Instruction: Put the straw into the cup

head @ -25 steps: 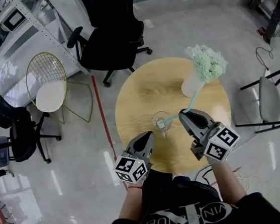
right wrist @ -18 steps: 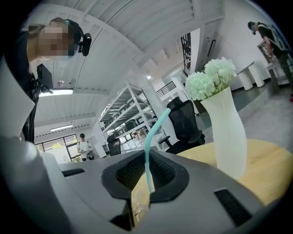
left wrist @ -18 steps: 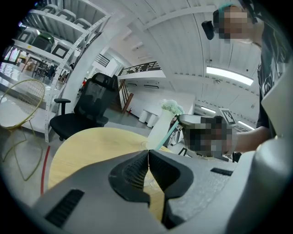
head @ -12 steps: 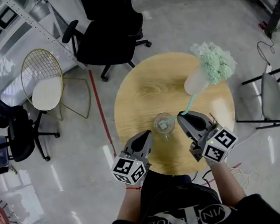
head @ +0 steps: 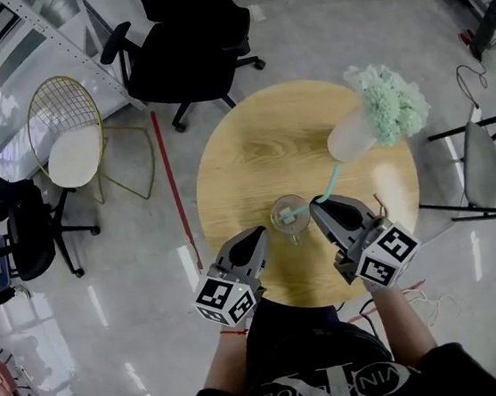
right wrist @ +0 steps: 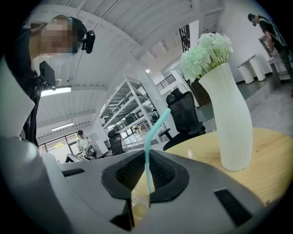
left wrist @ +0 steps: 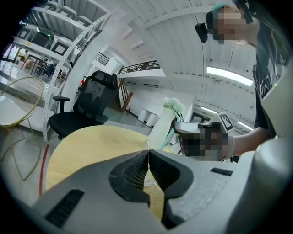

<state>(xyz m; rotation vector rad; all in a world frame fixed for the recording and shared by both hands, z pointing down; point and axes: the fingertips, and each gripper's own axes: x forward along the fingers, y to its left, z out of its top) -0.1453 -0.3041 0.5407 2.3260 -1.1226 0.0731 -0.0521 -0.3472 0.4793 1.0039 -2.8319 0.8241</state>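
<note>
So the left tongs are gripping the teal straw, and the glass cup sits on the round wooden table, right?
Not the left. The right tongs are gripping the teal straw, as the right gripper view shows; the left tongs are shut on nothing. The glass cup does sit on the round wooden table.

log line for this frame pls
phase: insertion | right gripper: jaws shut on straw | straw lower end: at cup mouth | left gripper: jaws shut, empty, beside cup

light: bright, even, ceiling strips [left wrist: 229, 75] | glare: streaks on floor [head: 189, 264] | edges: fisheye-bent, dark corners | near fingers [left wrist: 130, 174] soft
</note>
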